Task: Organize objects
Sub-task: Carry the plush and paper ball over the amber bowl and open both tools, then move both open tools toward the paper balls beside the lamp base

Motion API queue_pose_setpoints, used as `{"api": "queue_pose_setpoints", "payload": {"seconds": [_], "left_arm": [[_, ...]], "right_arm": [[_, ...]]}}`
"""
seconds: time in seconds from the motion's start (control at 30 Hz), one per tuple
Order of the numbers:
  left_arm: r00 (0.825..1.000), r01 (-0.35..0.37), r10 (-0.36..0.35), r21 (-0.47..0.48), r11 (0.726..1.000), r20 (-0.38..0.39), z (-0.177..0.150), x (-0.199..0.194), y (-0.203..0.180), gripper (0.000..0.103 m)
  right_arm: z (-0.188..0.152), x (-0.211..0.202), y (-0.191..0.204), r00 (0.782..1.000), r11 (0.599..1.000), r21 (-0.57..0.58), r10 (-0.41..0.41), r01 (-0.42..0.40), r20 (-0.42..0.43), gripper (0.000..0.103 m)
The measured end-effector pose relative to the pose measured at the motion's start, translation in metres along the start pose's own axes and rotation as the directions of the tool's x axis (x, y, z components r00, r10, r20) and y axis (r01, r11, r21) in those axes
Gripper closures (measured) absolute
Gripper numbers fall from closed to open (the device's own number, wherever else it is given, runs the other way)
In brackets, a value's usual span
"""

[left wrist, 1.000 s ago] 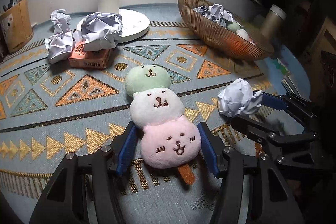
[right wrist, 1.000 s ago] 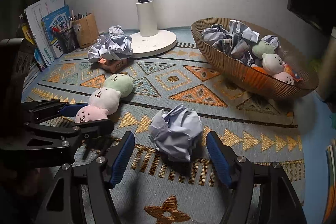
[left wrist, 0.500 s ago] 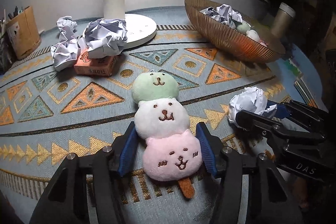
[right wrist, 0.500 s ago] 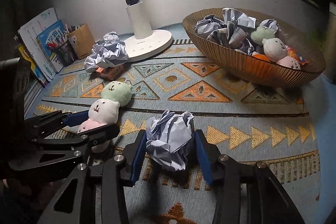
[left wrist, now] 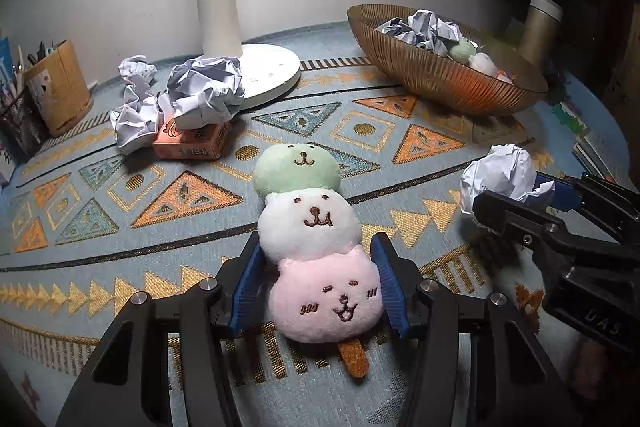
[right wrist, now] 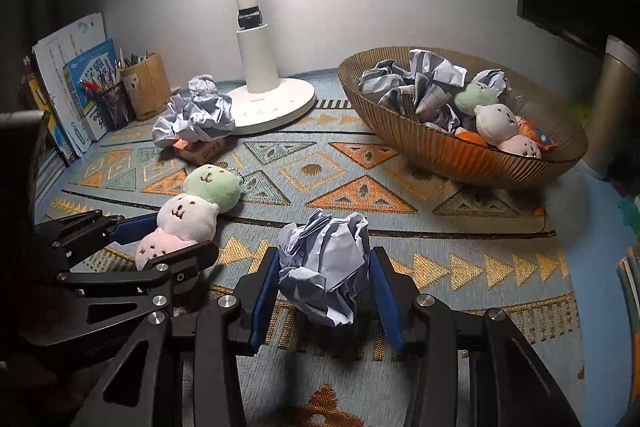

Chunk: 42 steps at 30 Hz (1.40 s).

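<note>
A plush toy (left wrist: 312, 219) of green, white and pink balls on an orange stick lies on the patterned mat. My left gripper (left wrist: 318, 243) is shut on its pink end, with a blue pad against each side. The right wrist view shows the same plush toy (right wrist: 188, 215) in the left gripper (right wrist: 168, 239). My right gripper (right wrist: 325, 255) is shut on a crumpled paper ball (right wrist: 324, 267), pads pressed into both sides. In the left wrist view, that paper ball (left wrist: 496, 175) sits in the right gripper (left wrist: 524, 195) at the right.
A ribbed brown basket (left wrist: 440, 83) at the back right holds paper balls and another plush. The white lamp base (left wrist: 272, 71) stands at the back centre. More crumpled paper (left wrist: 204, 91) rests on an orange box (left wrist: 192, 143). A pen holder (left wrist: 56, 87) and books (right wrist: 76, 95) line the left.
Both grippers have closed: the left onto the pink end of the plush, the right onto the paper ball. Both views have tilted up slightly.
</note>
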<state>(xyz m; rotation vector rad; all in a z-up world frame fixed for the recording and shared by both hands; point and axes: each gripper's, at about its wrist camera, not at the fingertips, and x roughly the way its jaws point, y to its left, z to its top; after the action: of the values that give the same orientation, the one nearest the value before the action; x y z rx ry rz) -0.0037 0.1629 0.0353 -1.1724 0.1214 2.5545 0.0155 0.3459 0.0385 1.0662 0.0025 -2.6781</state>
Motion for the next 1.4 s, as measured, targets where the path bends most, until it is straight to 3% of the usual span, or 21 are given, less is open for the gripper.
{"api": "queue_pose_setpoints", "payload": {"seconds": [0.1, 0.27, 0.37, 0.43, 0.47, 0.5, 0.53, 0.57, 0.67, 0.73, 0.87, 0.97, 1.13, 1.17, 1.27, 1.3, 1.33, 1.37, 1.4], "left_arm": [[0.993, 0.117, -0.116, -0.018, 0.993, 0.023, 0.019, -0.016, -0.009, 0.053], [0.973, 0.159, -0.170, 0.077, 0.984, 0.159, 0.094, -0.033, -0.053, 0.053], [0.959, 0.193, -0.211, 0.112, 0.975, 0.187, 0.129, -0.018, -0.084, 0.053], [0.956, 0.205, -0.226, 0.127, 0.970, 0.185, 0.143, -0.004, -0.098, 0.052], [0.951, 0.230, -0.251, 0.126, 0.965, 0.180, 0.149, 0.003, -0.102, 0.049], [0.939, 0.274, -0.294, 0.130, 0.953, 0.179, 0.154, 0.010, -0.105, 0.039], [0.932, 0.295, -0.314, 0.129, 0.947, 0.178, 0.158, 0.016, -0.105, 0.028], [0.938, 0.275, -0.292, 0.110, 0.955, 0.188, 0.162, 0.021, -0.104, 0.015], [0.945, 0.253, -0.257, 0.044, 0.966, 0.202, 0.161, 0.020, -0.083, 0.014], [0.940, 0.263, -0.262, 0.026, 0.965, 0.219, 0.148, 0.004, -0.063, 0.014], [0.947, 0.180, -0.171, -0.008, 0.984, 0.272, 0.107, -0.043, -0.008, 0.013], [0.948, 0.104, -0.066, -0.107, 0.989, 0.310, 0.076, -0.081, 0.051, 0.013], [0.939, -0.007, 0.104, -0.284, 0.959, 0.328, 0.030, -0.111, 0.134, 0.009], [0.937, -0.032, 0.141, -0.323, 0.946, 0.319, 0.020, -0.106, 0.145, 0.007], [0.942, -0.095, 0.211, -0.398, 0.912, 0.259, -0.005, -0.081, 0.164, 0.007], [0.927, -0.153, 0.276, -0.416, 0.896, 0.255, -0.013, -0.077, 0.166, 0.008], [0.900, -0.216, 0.351, -0.434, 0.875, 0.259, -0.023, -0.077, 0.168, 0.008], [0.893, -0.256, 0.388, -0.450, 0.856, 0.230, -0.025, -0.076, 0.170, 0.009], [0.896, -0.233, 0.372, -0.457, 0.858, 0.242, -0.027, -0.080, 0.175, 0.008]], "right_arm": [[0.005, -0.032, -0.024, 0.999, 0.998, 0.062, 0.001, -0.004, 0.043, 0.060], [0.061, -0.096, -0.080, 0.967, 0.983, 0.131, -0.154, 0.129, 0.204, 0.060], [0.092, -0.093, -0.107, 0.944, 0.960, 0.171, -0.255, 0.222, 0.209, 0.060], [0.110, -0.082, -0.120, 0.937, 0.951, 0.191, -0.282, 0.245, 0.205, 0.059], [0.118, -0.075, -0.125, 0.934, 0.947, 0.193, -0.295, 0.257, 0.204, 0.059], [0.126, -0.067, -0.129, 0.931, 0.946, 0.183, -0.303, 0.268, 0.202, 0.051], [0.136, -0.057, -0.134, 0.928, 0.944, 0.161, -0.316, 0.287, 0.200, 0.043], [0.144, -0.046, -0.140, 0.928, 0.945, 0.137, -0.321, 0.299, 0.190, 0.027], [0.151, -0.030, -0.162, 0.930, 0.936, 0.142, -0.340, 0.321, 0.137, 0.026], [0.141, -0.041, -0.168, 0.948, 0.948, 0.183, -0.288, 0.262, 0.135, 0.026], [0.117, -0.067, -0.140, 0.973, 0.971, 0.201, -0.163, 0.129, 0.160, 0.026], [0.108, -0.074, -0.099, 0.986, 0.982, 0.191, -0.035, 0.003, 0.162, 0.026], [0.103, -0.058, -0.020, 0.980, 0.972, 0.169, 0.140, -0.164, 0.145, 0.025], [0.095, -0.044, -0.004, 0.976, 0.964, 0.183, 0.172, -0.195, 0.132, 0.019], [0.063, 0.011, 0.038, 0.983, 0.970, 0.161, 0.173, -0.182, 0.067, 0.015], [0.054, 0.029, 0.047, 0.986, 0.976, 0.142, 0.165, -0.167, 0.031, 0.021], [0.044, 0.040, 0.055, 0.988, 0.981, 0.115, 0.156, -0.156, 0.010, 0.022], [0.040, 0.046, 0.060, 0.991, 0.988, 0.081, 0.134, -0.132, -0.015, 0.022], [0.039, 0.050, 0.060, 0.993, 0.993, 0.053, 0.111, -0.109, -0.027, 0.022]]}}
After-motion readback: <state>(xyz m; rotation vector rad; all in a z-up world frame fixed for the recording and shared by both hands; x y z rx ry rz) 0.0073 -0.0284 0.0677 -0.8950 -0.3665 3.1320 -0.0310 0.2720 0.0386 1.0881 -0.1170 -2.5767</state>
